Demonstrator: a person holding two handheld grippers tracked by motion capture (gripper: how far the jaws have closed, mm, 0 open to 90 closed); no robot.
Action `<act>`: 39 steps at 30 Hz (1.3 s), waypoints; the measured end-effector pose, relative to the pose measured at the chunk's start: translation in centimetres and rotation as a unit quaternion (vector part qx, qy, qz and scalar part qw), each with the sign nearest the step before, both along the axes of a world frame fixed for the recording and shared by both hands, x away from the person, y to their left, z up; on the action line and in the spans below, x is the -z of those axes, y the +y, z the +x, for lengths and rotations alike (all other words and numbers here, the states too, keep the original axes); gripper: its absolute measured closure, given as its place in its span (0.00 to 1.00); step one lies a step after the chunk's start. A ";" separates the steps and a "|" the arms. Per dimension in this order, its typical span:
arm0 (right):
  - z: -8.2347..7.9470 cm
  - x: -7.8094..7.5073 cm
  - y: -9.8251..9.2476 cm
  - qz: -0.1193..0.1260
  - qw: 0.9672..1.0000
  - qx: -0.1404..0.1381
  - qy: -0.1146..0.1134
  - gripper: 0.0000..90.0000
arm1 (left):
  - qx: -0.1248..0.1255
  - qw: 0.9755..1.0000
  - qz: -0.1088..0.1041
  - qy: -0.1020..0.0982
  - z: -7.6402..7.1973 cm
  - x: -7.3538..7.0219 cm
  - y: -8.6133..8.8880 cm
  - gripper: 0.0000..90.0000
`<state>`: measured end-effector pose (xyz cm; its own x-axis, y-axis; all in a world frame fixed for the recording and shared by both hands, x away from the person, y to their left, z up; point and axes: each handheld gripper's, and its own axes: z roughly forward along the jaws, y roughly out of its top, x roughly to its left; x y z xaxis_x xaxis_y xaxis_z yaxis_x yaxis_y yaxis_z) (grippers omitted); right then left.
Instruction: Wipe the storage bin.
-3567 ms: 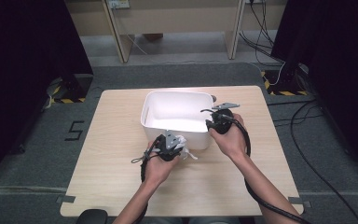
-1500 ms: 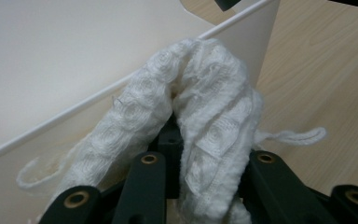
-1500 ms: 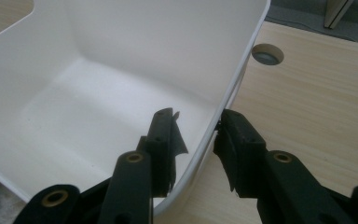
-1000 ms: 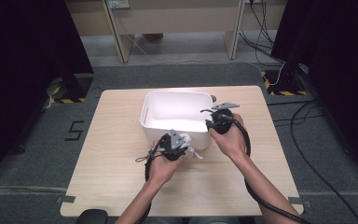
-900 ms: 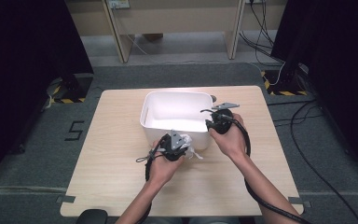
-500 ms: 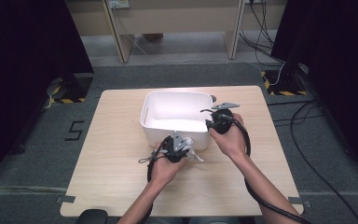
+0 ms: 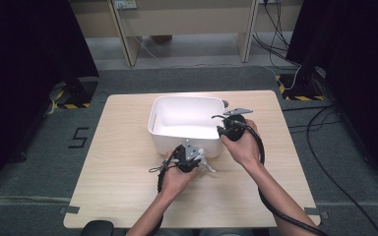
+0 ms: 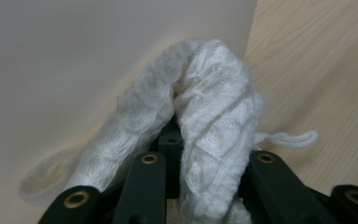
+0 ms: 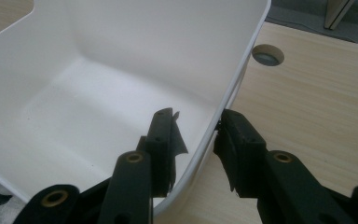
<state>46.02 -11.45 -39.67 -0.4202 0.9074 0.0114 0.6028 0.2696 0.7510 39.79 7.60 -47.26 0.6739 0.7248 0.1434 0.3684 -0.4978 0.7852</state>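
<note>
Item: white waffle-textured cloth (image 8: 205, 121), folded, pinched in my left gripper (image 8: 200, 154). Right gripper (image 9: 196, 140) clamps the white tub (image 9: 242, 60) wall; the high view shows the table (image 7: 123, 147).

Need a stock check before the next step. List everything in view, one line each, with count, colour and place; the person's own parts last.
bin: one, white plastic, mid-table, bare inside.
cloth: one, white, textured, against the bin's near outer wall.
table: one, light wood, round hole near the bin.
floor mat: grey, around the table, marked with a 5.
cables: several, black, floor at right.
left gripper: black, shut on the cloth.
right gripper: black, jaws astride the bin's right wall.
</note>
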 end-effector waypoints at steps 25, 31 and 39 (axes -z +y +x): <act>-0.1 0.0 0.1 -0.001 1.000 -0.003 -0.003 0.74 | -0.001 1.000 0.011 0.017 0.5 1.4 -0.5 0.83; -0.1 0.0 0.1 -0.001 1.000 -0.002 0.000 0.74 | -0.004 1.000 0.014 0.018 0.5 1.4 -0.6 0.83; 0.0 0.1 0.1 0.002 1.000 0.001 0.001 0.74 | -0.003 1.000 0.015 0.015 0.4 0.9 -0.8 0.83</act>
<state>46.00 -11.31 -39.74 -0.4182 0.9082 0.0148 0.6042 0.2660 0.7511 40.22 6.83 -48.16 0.6746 0.7239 0.1443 0.3945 -0.5188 0.7584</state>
